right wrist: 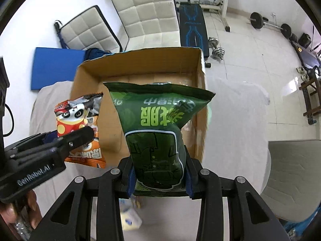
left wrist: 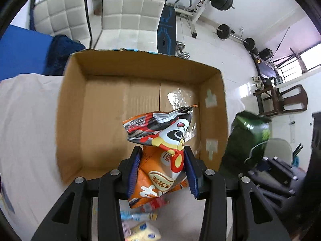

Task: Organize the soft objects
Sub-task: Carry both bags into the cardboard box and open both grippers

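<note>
I am holding two snack bags above the open cardboard box (left wrist: 104,120): my left gripper (left wrist: 161,170) is clamped on the orange panda-print packet (left wrist: 160,140), my right gripper (right wrist: 159,172) on the green snack bag (right wrist: 158,124). Both look light, puffy and crinkly, likely slippery film with crushable contents. I am judging a mid-body pinch, as now, safest. More small packets (left wrist: 140,229) are lying on the white cloth (left wrist: 26,120) below.

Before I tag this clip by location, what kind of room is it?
Probably a spare room at home used as a gym and for storage: a weight bench, barbells and dumbbells on the tiled floor, with cushioned panels leaning on the wall.
</note>
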`<state>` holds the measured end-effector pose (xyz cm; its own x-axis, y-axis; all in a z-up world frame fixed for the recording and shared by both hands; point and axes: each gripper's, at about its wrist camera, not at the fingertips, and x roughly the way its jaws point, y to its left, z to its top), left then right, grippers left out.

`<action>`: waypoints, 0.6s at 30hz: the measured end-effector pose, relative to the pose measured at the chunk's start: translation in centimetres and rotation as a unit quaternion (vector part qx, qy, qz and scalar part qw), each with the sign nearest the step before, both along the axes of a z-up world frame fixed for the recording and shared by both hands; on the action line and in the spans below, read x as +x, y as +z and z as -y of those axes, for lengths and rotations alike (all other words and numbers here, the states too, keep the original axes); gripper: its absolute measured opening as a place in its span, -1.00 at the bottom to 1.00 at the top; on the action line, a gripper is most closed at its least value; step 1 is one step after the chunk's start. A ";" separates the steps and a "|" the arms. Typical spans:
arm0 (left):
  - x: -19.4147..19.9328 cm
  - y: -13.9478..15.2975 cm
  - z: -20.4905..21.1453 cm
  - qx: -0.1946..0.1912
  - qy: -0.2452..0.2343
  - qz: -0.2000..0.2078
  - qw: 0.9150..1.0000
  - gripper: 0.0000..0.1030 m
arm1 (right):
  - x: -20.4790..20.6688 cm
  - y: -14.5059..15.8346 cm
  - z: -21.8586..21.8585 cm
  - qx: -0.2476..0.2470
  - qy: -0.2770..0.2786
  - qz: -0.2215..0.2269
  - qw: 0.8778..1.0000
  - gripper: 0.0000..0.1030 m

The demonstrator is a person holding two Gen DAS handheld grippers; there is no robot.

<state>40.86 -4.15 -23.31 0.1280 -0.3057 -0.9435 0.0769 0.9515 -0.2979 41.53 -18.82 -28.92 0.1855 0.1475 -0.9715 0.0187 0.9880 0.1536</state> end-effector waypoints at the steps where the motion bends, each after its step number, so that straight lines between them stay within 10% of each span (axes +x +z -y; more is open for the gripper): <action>1: 1.1 -0.9 -0.1 -0.005 0.000 -0.007 1.000 -0.25 | 1.4 -1.1 -0.2 -0.005 -0.003 -0.004 1.000 -0.22; 18: 8.9 -10.6 0.2 -0.038 -0.021 -0.077 0.996 -0.23 | 11.7 -13.7 -1.9 -0.048 -0.011 -0.061 0.997 -0.22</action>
